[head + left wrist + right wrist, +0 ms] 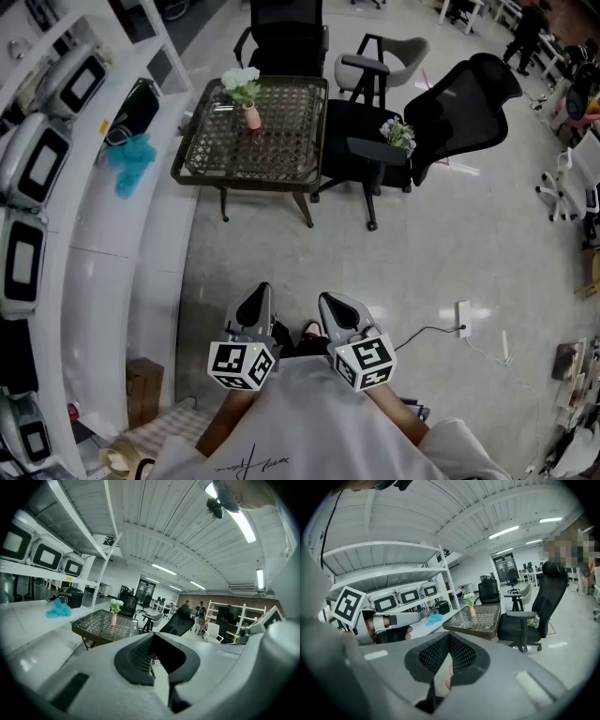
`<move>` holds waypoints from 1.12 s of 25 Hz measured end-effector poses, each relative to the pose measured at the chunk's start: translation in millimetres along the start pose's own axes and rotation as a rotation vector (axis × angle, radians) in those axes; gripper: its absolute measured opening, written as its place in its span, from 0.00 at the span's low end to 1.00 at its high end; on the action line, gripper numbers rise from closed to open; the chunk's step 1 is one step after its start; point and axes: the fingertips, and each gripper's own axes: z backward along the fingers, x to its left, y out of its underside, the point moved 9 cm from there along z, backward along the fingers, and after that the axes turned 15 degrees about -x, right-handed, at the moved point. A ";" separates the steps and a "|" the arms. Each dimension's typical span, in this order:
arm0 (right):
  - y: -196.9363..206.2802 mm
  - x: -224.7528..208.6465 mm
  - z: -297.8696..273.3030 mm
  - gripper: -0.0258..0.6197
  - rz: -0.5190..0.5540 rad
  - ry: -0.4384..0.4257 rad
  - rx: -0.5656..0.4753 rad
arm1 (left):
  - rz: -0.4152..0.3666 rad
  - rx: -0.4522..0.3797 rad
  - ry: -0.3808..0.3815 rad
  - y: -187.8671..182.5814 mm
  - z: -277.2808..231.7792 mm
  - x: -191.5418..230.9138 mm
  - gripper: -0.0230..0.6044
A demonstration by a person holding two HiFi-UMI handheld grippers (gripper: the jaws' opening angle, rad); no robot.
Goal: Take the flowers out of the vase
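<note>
Flowers: white blooms (241,82) with green leaves, stems down in the vase, heads up; long axis upright or nearly so.
Vase: small pinkish vase (251,116), upright, holding only this one bunch.
Vase position: on the table (192,150), about mid-width and toward its far side.
Table: low, dark woven frame with a glass-like top; the vase is the one tall thing on it.
Second bunch: pale flowers (398,133) on the seat of the black office chair (469,103), just beside its armrest; how they lie cannot be told.
Chairs: the black one stands right of the table, a grey one (384,58) beyond it.
Shelving: white shelves (94,244) along the left carry white boxes with dark windows; a teal cloth (131,159) lies on the counter.
Left gripper: the left gripper (258,292) is held close to the person's body, well apart from the table; tongs pressed together, nothing between them.
Right gripper: the right gripper (333,300) is just beside the left, aimed toward the table; tips pressed together, pinching nothing.
</note>
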 end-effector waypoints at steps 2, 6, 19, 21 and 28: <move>-0.6 0.6 -8.5 0.04 0.013 0.003 -0.015 | -0.012 -0.012 0.006 -3.4 -5.7 3.2 0.04; -3.5 0.6 -23.1 0.04 0.042 -0.012 -0.041 | -0.046 -0.009 -0.008 -2.8 -12.7 5.9 0.04; -16.2 1.6 -66.3 0.05 0.000 -0.029 -0.062 | -0.101 0.016 -0.005 -7.6 -38.2 27.9 0.04; -16.6 0.1 -77.9 0.05 -0.001 -0.014 -0.059 | -0.099 0.012 -0.006 -11.2 -44.5 35.8 0.04; -16.8 5.9 -120.6 0.05 0.011 -0.046 -0.022 | -0.069 0.032 0.017 -13.9 -65.5 69.0 0.04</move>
